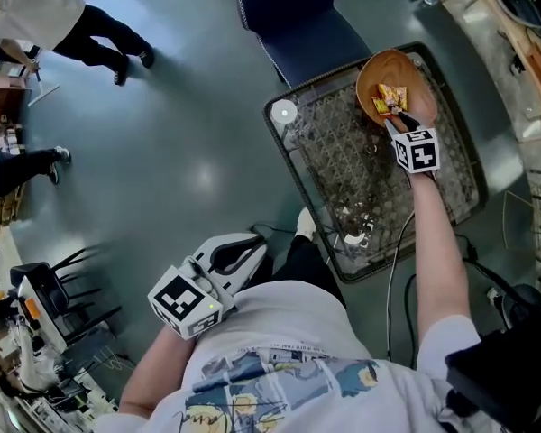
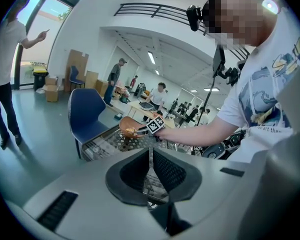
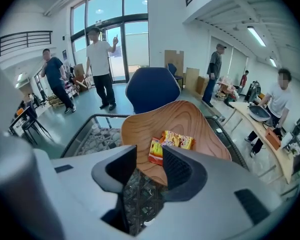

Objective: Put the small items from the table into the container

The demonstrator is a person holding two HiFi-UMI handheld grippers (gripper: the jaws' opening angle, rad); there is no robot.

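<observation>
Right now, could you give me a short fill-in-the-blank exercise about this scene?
The packets lie in the ___ bowl.
The right tongs are ___ and empty.
The left tongs are ___.
The chair is ___.
Missing words: wooden, open, shut, blue.

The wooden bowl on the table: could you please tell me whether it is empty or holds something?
Not empty: a red packet and a yellow packet lie inside the wooden bowl.

One wooden bowl [image 1: 397, 66] holds two snack packets [image 3: 178, 140]. One white disc [image 1: 283, 112] lies at a corner of the table [image 1: 343, 161]. One blue chair [image 1: 293, 16] stands beside the table.
</observation>
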